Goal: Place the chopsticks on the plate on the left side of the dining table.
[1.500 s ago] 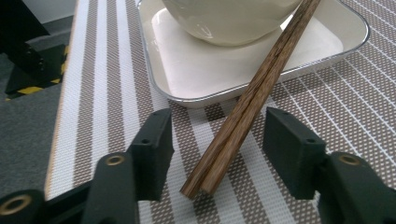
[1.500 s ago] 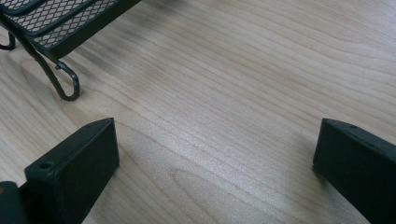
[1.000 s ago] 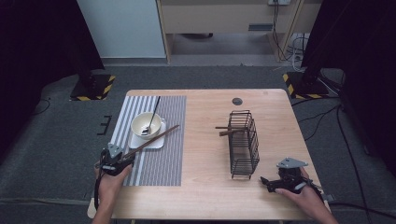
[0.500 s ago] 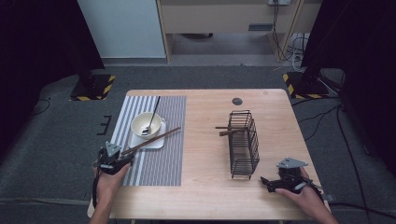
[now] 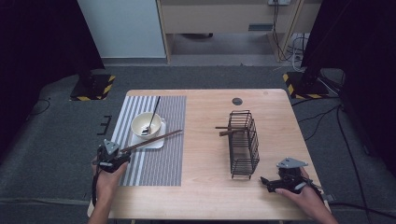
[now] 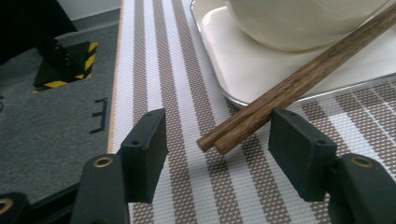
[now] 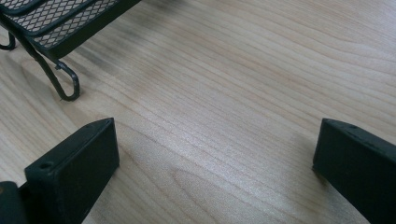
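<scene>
Straddling the near ends of the chopsticks (image 6: 289,91), the left gripper (image 6: 217,149) has its jaws apart, just closing a little, pads clear of the wood. Those chopsticks run toward two o'clock across the tray (image 5: 159,142) beside the bowl (image 5: 147,125). At four o'clock on the surface (image 5: 205,196), the right gripper (image 7: 215,158) rests spread wide, holding nothing.

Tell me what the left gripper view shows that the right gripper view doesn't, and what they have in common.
Left gripper view: a pair of wooden chopsticks with their ends between the open jaws, untouched by either pad, lying across a white tray under a bowl, on a striped placemat. Right gripper view: bare wooden table and the foot of a black wire basket. Both: two black jaws standing apart, with neither gripper gripping anything.
</scene>
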